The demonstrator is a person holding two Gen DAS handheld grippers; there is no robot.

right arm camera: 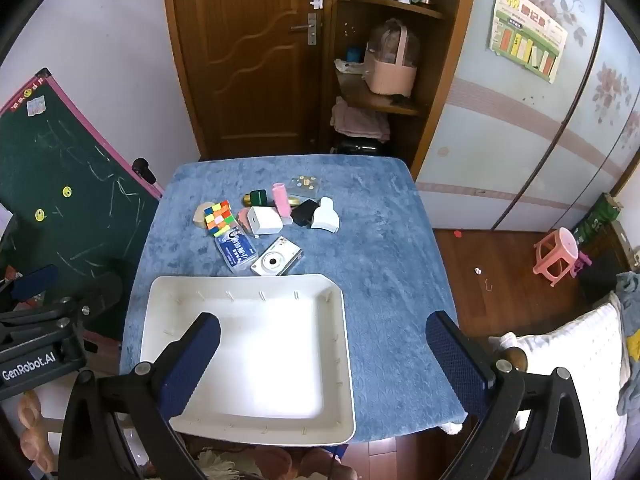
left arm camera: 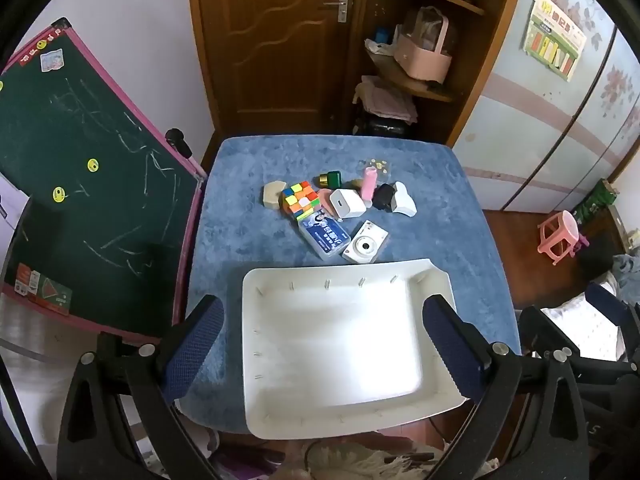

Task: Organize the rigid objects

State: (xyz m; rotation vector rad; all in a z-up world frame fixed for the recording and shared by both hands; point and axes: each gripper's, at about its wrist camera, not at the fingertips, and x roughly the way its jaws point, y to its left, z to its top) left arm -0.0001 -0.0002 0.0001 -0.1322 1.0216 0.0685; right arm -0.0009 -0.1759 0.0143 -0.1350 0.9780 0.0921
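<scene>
Scene: a blue-covered tabletop [right arm camera: 380, 240] in a bedroom, a white tray [right arm camera: 344, 320] at its near edge, nothing in it, and a cluster of small hard objects just beyond its far rim.
Left hand-held gripper [left arm camera: 324, 352]: jaws spread wide over the tray, holding nothing.
Right hand-held gripper [right arm camera: 324, 360]: likewise wide open and bare, above the tray's right side and the cloth beside it.
Cube: 1 multicoloured puzzle cube [right arm camera: 218, 218], light and stiff; likely best taken across 2 flat opposite faces, though its layers may twist.
Camera: 1 small white camera [right arm camera: 276, 262], nearest the tray; probably the most fragile piece, so grip the body's short sides, clear of the lens.
Charger: 1 white plug block [right arm camera: 262, 220], smooth and possibly slippery; square sides suit the pads.
Case: 1 clear blue-labelled plastic box [right arm camera: 236, 250], flat and low; take it by its long edges.
Tube: 1 pink cylinder [right arm camera: 282, 200], liable to roll.
Others: 1 green bottle [right arm camera: 256, 198], 1 black block [right arm camera: 304, 212], 1 white curved piece [right arm camera: 326, 216], 1 beige block [right arm camera: 200, 216]; further small bits are too crowded to count.
Progress: judged not yet begun, all pieces outside the tray.
</scene>
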